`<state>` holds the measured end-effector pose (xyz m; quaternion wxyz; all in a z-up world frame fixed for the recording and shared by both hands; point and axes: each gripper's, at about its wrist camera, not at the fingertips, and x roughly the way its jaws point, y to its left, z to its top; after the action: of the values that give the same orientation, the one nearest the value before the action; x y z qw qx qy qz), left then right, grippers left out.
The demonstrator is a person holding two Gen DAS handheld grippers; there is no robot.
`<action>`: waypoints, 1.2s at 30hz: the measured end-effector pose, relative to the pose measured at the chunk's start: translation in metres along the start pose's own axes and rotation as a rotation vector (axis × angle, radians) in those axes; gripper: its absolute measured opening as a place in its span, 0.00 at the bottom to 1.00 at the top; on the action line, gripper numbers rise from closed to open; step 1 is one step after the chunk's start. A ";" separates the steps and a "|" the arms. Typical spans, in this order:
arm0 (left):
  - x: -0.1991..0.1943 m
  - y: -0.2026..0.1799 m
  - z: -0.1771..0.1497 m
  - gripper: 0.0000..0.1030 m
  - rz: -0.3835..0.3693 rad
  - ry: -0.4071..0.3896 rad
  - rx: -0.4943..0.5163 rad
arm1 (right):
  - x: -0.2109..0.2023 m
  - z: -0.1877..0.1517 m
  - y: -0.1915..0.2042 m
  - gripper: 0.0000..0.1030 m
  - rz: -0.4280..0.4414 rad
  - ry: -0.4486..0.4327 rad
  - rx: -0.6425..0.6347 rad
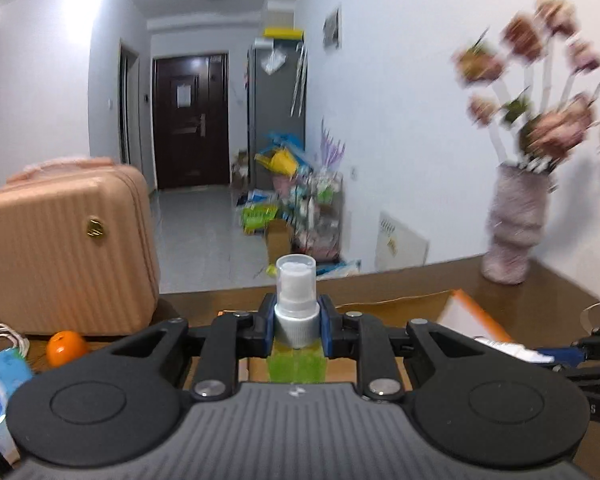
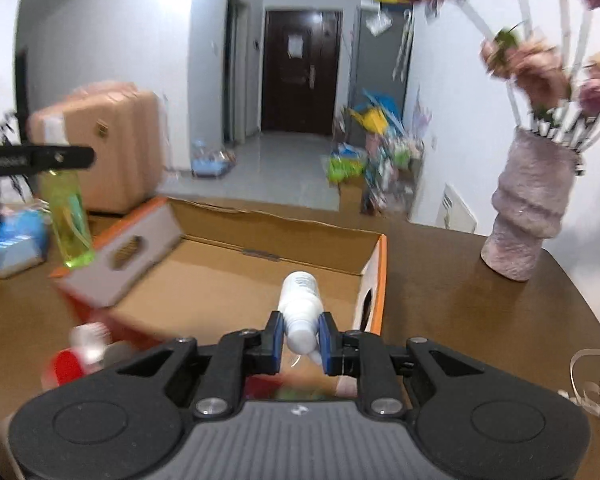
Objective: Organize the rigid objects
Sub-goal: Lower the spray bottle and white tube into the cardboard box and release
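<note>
My left gripper (image 1: 297,326) is shut on the neck of a green spray bottle (image 1: 296,364) with a white pump and clear cap, held upright above the table. The same green bottle (image 2: 69,216) shows in the right wrist view, hanging from the left gripper (image 2: 40,158) at the left of an open cardboard box (image 2: 228,280). My right gripper (image 2: 300,338) is shut on a white bottle (image 2: 300,304), held lying forward above the near side of the box. The white bottle and right gripper also show at the right edge of the left wrist view (image 1: 516,350).
A pink suitcase (image 1: 68,252) stands at the table's far left. An orange (image 1: 66,347) and a blue tissue pack (image 1: 0,396) lie by it. A vase of flowers (image 2: 528,208) stands at the right. A red-capped item (image 2: 80,356) and a white cable (image 2: 596,384) lie near me.
</note>
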<state>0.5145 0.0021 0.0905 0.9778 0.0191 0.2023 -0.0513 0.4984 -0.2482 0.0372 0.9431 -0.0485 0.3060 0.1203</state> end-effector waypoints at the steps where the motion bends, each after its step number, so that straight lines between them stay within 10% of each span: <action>1: 0.020 0.002 0.001 0.21 0.019 0.016 0.006 | 0.020 0.008 -0.002 0.17 -0.012 0.026 0.003; 12: 0.143 0.009 -0.010 0.23 0.056 0.123 0.056 | 0.152 0.042 0.003 0.18 -0.174 0.207 -0.130; 17: 0.140 0.006 -0.017 0.49 0.033 0.096 0.063 | 0.153 0.035 0.000 0.45 -0.141 0.181 -0.125; 21: 0.132 0.009 -0.010 0.60 0.058 0.089 0.040 | 0.151 0.033 -0.001 0.45 -0.160 0.167 -0.153; 36: -0.055 0.012 0.016 0.80 0.068 -0.034 0.091 | -0.027 0.049 -0.009 0.75 -0.123 -0.015 -0.069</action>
<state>0.4720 0.0178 0.1273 0.9804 0.0694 0.1823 -0.0275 0.5073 -0.2544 0.0924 0.9487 -0.0990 0.2913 0.0729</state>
